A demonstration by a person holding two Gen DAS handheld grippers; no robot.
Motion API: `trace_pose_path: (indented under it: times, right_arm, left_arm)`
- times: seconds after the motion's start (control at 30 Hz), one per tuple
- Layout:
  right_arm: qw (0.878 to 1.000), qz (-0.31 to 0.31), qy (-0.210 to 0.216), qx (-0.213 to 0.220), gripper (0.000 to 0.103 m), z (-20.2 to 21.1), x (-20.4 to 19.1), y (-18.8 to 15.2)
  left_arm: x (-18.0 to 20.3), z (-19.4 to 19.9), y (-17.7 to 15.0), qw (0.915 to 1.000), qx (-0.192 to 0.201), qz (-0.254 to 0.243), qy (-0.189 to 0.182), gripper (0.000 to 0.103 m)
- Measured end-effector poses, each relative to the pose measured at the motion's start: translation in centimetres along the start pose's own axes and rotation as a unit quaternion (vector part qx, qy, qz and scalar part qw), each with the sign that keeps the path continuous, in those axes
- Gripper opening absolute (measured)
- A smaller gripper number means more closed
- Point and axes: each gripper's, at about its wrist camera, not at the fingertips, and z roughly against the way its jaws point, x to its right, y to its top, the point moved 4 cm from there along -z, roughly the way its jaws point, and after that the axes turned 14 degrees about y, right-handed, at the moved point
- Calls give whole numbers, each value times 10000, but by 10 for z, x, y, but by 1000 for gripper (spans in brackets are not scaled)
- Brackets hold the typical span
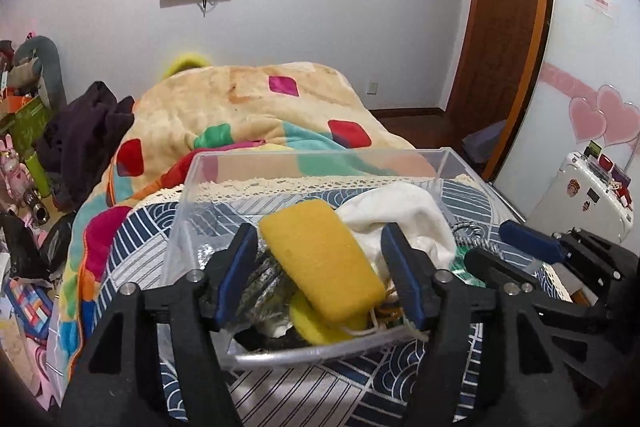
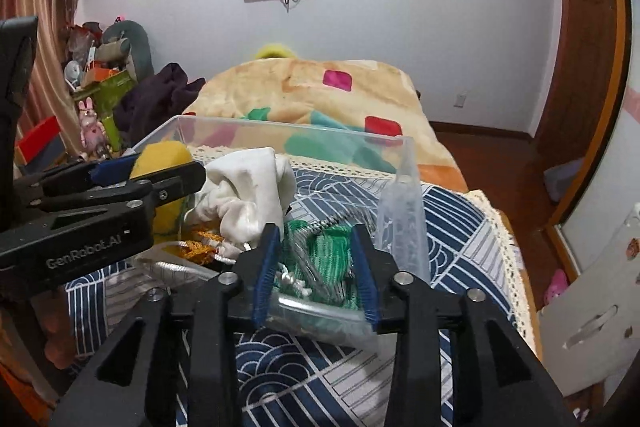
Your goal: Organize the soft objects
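Note:
A clear plastic box [image 1: 188,195] stands on the bed and holds soft things. In the left wrist view an orange-yellow sponge [image 1: 324,255] leans in the box, with a white cloth [image 1: 404,215] behind it and a grey patterned cloth [image 1: 264,287] to its left. My left gripper [image 1: 320,271] is open with its jaws either side of the sponge, not pressing it. In the right wrist view my right gripper [image 2: 316,271] is open at the box's near rim [image 2: 320,311], astride a green knitted piece [image 2: 320,247]. The left gripper [image 2: 152,175] also shows there beside the sponge [image 2: 164,155].
The box sits on a blue-and-white patterned bedspread [image 1: 304,387] with a lace edge. A colourful blanket [image 1: 248,107] is heaped behind it, with a dark purple garment [image 1: 84,131] to the left. Clutter lies on the floor at left, and a white suitcase [image 1: 588,195] stands at right.

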Motion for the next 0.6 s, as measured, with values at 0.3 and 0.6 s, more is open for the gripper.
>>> trace_pose_path:
  times: [0.3,0.6]
  right_arm:
    - [9990,83,-61,438,46,34,-3,15]
    - [9915,280,-68,1272,54,89,-23,38]
  left_arm:
    - [-15,53,7,9986,523,90,-62,65]
    - [-29,125,18,9914,1272,244,-164,71]
